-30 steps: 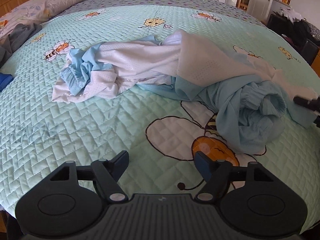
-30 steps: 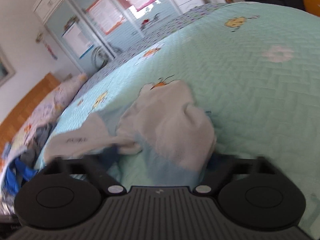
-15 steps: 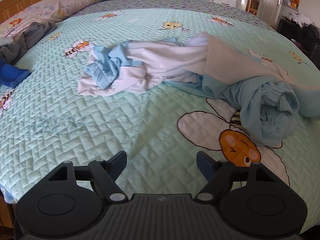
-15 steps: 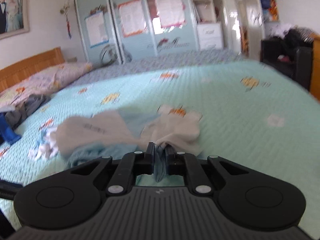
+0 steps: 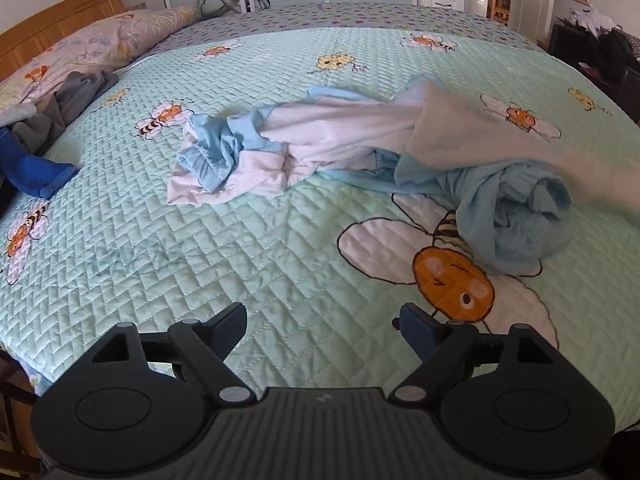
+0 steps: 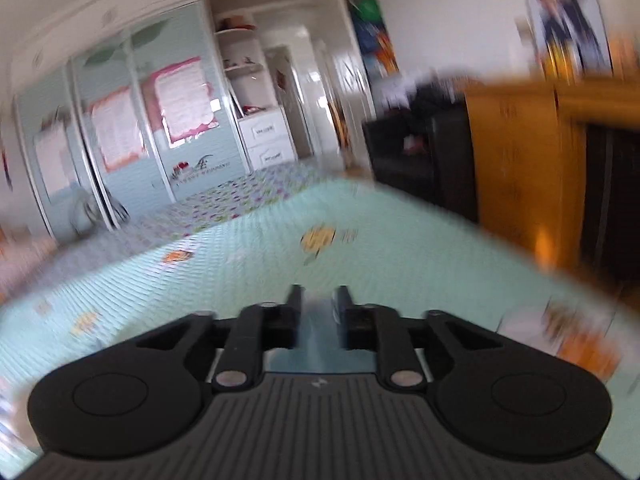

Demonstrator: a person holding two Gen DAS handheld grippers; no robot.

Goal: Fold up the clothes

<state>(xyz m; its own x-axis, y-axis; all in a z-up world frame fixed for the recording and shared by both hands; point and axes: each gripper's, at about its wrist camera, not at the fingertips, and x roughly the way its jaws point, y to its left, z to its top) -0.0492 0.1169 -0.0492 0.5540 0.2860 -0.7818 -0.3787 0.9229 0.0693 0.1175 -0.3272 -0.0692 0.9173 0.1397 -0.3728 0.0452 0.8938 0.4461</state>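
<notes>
A crumpled light blue and white garment [image 5: 360,148] lies across the middle of the bee-print quilt [image 5: 200,248]. One end is bunched at the left, a blue rolled part [image 5: 516,220] lies at the right, and a white panel stretches off to the right edge. My left gripper [image 5: 322,322] is open and empty, low over the quilt in front of the garment. My right gripper [image 6: 318,302] is shut on a strip of light blue cloth [image 6: 316,340]. The right wrist view is blurred by motion.
Grey clothes [image 5: 60,108] and a dark blue garment [image 5: 32,168] lie at the bed's left edge by a pillow [image 5: 100,44]. A wardrobe [image 6: 132,144] stands beyond the bed. A black chair [image 6: 416,160] and an orange wooden cabinet [image 6: 520,168] stand at the right.
My right gripper closed on the blue cloth and swung up and to the right, pulling the white panel taut. My left gripper drew back slightly, still open.
</notes>
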